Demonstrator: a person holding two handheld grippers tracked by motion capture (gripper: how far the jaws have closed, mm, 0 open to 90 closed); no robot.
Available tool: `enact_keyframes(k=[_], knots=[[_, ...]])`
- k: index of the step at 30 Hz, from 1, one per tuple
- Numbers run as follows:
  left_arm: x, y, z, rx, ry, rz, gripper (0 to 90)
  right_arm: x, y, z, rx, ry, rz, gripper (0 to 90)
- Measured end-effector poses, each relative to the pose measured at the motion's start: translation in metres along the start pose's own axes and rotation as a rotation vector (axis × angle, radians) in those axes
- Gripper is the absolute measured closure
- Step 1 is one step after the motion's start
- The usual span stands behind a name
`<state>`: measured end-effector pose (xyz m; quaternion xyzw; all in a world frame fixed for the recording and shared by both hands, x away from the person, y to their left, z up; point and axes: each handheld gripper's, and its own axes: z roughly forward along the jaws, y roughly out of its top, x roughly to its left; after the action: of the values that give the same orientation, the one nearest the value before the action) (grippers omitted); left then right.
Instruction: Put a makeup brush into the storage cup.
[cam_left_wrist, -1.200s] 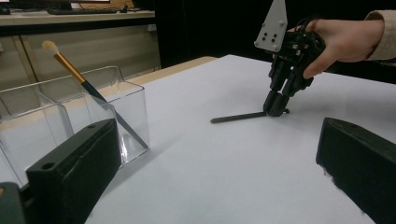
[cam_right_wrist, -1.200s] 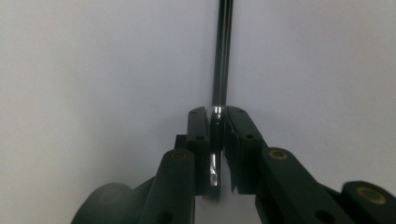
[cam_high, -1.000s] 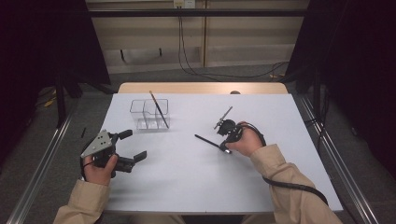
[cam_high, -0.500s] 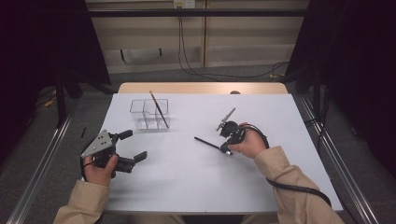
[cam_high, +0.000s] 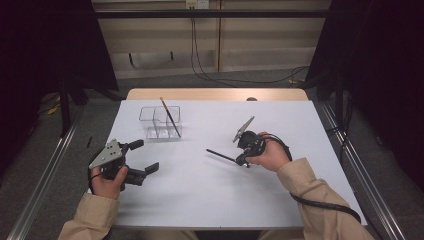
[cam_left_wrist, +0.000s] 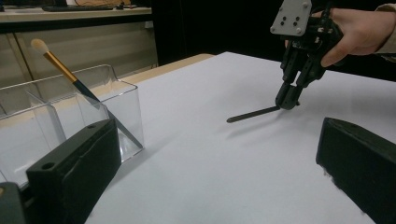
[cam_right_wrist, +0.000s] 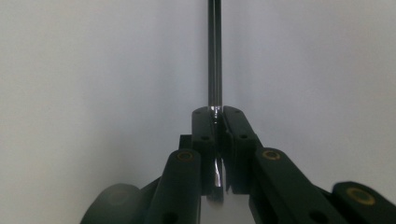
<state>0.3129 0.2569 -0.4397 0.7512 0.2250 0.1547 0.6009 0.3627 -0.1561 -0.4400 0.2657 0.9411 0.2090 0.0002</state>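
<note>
The right gripper (cam_high: 244, 156) is clamped on one end of a thin dark stick (cam_high: 221, 155), probably a brush handle or pencil, and the stick's long axis runs away from the jaws toward the person's left, low over the counter (cam_high: 210, 195). In the right gripper view the shaft (cam_right_wrist: 214, 56) passes straight up between the closed jaws, so the hold looks centred; whether the free tip touches the white surface or hangs just above it I cannot tell. The clear divided organizer (cam_high: 161, 122) stands at the far left part of the counter, well apart from the stick, with a gold-ferruled makeup brush (cam_high: 170, 117) leaning in it, bristles up. If the stick is meant to join that brush, the move would call for carrying it up and leftward and tipping it toward upright, a job for the right hand since it already has the grip. The left gripper (cam_high: 138, 160) sits near the front left edge with its jaws spread and nothing between them, nearer the organizer than the right one is. The counter is a plain white sheet, otherwise uncluttered, inside a dark-curtained room with cables along the back wall.
</note>
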Motion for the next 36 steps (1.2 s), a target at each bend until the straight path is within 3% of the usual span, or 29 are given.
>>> enact_keyframes(k=[10, 16, 36], knots=[[-0.001, 0.0, 0.003, 0.004, -0.007, -0.009, 0.0, 0.009, 0.002, -0.003, -0.007, 0.021, -0.034, 84.5], [-0.004, 0.004, 0.008, 0.013, -0.026, 0.002, 0.0, 0.014, 0.002, -0.004, 0.002, 0.039, -0.071, 84.5], [-0.013, 0.017, 0.03, 0.04, -0.104, 0.019, 0.0, 0.022, 0.002, -0.008, 0.005, 0.057, -0.115, 84.5]])
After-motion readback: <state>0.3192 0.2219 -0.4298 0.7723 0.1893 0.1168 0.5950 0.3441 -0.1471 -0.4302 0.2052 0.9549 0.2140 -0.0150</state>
